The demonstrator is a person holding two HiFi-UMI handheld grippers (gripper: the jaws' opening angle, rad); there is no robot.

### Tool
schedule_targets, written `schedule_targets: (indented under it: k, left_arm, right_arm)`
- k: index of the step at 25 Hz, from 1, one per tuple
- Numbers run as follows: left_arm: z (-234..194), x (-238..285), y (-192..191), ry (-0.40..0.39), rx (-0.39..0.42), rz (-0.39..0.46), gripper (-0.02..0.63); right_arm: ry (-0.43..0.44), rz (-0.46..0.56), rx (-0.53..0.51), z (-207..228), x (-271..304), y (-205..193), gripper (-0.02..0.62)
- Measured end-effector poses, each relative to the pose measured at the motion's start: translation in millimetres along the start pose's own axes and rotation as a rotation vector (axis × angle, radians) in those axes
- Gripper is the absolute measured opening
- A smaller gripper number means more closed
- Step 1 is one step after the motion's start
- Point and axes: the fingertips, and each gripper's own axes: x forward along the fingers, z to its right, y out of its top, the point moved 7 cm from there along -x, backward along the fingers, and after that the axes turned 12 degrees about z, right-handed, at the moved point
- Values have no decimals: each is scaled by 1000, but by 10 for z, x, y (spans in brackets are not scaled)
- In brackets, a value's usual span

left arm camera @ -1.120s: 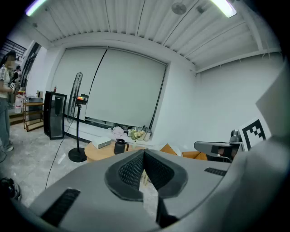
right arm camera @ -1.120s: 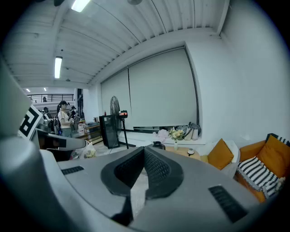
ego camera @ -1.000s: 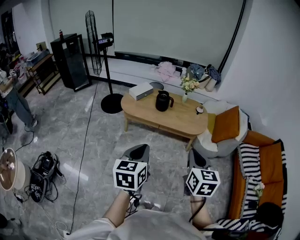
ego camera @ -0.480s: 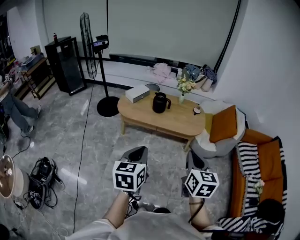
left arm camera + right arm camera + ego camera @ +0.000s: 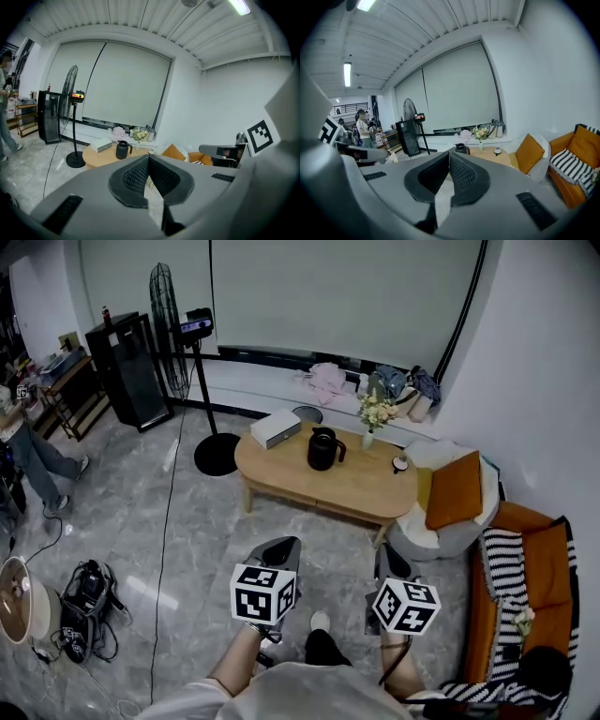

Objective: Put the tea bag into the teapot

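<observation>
The black teapot (image 5: 324, 448) stands on the oval wooden table (image 5: 356, 486) several steps ahead of me. It also shows small and far in the left gripper view (image 5: 123, 150) and the right gripper view (image 5: 462, 148). I see no tea bag in any view. My left gripper (image 5: 285, 545) (image 5: 149, 157) is held low in front of the body, jaws shut with nothing between them. My right gripper (image 5: 393, 557) (image 5: 449, 153) is beside it, also shut and empty. Both point toward the table.
On the table are a white box (image 5: 276, 428), a vase of flowers (image 5: 375, 413) and a small cup (image 5: 400, 462). A fan stand (image 5: 214, 442) and a floor cable lie to the left. A beanbag with an orange cushion (image 5: 450, 504) and an orange sofa (image 5: 539, 568) stand right. A bag (image 5: 82, 601) lies left.
A shoe has come into view between the grippers as the wearer steps forward. Both grippers stay shut and level. The person at far left has shifted.
</observation>
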Motion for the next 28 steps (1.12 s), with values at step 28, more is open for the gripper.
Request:
schedule_targets:
  k: [28]
  left_arm:
    - [-220, 2146, 481, 39, 26, -30, 15]
  right_arm:
    - [127, -32, 12, 990, 2150, 533, 34]
